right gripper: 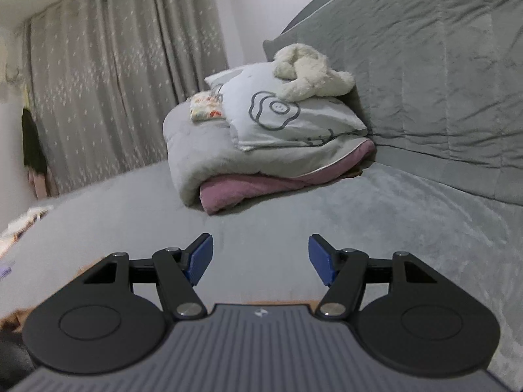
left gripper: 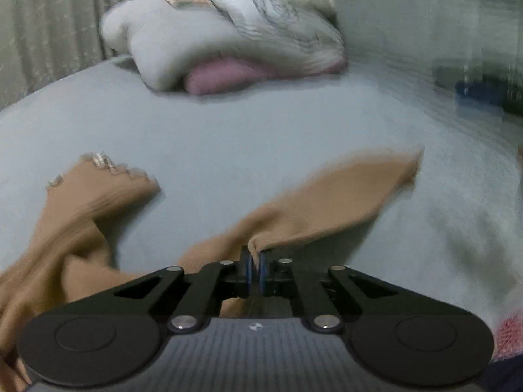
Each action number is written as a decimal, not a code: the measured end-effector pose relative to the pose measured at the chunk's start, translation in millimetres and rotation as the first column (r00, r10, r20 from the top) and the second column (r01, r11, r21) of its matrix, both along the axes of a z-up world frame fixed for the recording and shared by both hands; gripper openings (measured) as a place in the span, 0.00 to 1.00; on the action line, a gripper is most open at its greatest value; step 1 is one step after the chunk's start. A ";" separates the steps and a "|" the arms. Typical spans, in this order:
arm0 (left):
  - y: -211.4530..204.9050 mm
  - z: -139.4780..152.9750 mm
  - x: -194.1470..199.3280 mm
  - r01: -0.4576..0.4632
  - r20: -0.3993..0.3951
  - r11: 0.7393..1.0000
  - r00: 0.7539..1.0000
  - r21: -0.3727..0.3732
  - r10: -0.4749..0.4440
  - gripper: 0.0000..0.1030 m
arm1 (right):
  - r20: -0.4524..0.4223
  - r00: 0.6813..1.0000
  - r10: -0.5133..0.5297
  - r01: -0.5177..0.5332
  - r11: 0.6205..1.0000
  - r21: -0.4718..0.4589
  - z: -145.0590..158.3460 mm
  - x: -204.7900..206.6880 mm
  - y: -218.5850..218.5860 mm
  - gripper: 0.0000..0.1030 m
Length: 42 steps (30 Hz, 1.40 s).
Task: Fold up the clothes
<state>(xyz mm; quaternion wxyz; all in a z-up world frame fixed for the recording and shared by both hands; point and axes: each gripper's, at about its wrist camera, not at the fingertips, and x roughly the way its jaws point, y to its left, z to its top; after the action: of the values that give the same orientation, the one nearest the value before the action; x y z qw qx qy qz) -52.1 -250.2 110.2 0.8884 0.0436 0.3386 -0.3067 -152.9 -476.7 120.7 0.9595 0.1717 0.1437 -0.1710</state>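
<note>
A tan garment [left gripper: 327, 202] lies spread on the grey bed [left gripper: 228, 137] in the left wrist view, blurred by motion, with a second part of it [left gripper: 81, 215] bunched at the left. My left gripper [left gripper: 256, 258] is shut on a pinched fold of the tan garment at its near edge. In the right wrist view my right gripper [right gripper: 260, 258] stands open above the grey bed [right gripper: 392, 215] with nothing between its blue pads [right gripper: 201, 256]. A thin strip of tan fabric [right gripper: 91, 266] shows behind the right gripper's left arm.
A folded grey and pink quilt [right gripper: 261, 163] with a printed pillow [right gripper: 287, 114] and a white plush toy [right gripper: 310, 72] lies at the far end of the bed. A padded grey headboard [right gripper: 441, 81] rises at right. Curtains [right gripper: 114, 98] hang at left.
</note>
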 end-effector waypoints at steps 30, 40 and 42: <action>116.9 371.7 -124.1 -0.263 -0.101 0.501 0.940 -0.824 0.327 0.03 | 0.706 0.629 0.326 -0.317 0.937 -0.150 48.5 -160.7 131.1 0.81; 165.1 384.7 -158.9 -0.311 -0.129 0.481 0.919 -0.820 0.373 0.03 | 0.440 0.640 0.630 -0.447 0.771 -0.454 2.1 -151.9 292.9 0.80; 171.3 386.4 -162.9 -0.325 -0.143 0.474 0.914 -0.818 0.379 0.03 | 0.419 0.640 0.644 -0.452 0.756 -0.474 -2.2 -140.1 299.1 0.79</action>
<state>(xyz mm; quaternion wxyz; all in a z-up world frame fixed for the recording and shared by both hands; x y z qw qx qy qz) -214.9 -78.8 496.5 0.8554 -0.4407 0.1298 -0.2390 -293.0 -177.6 118.5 0.9772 0.0003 -0.1278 0.1695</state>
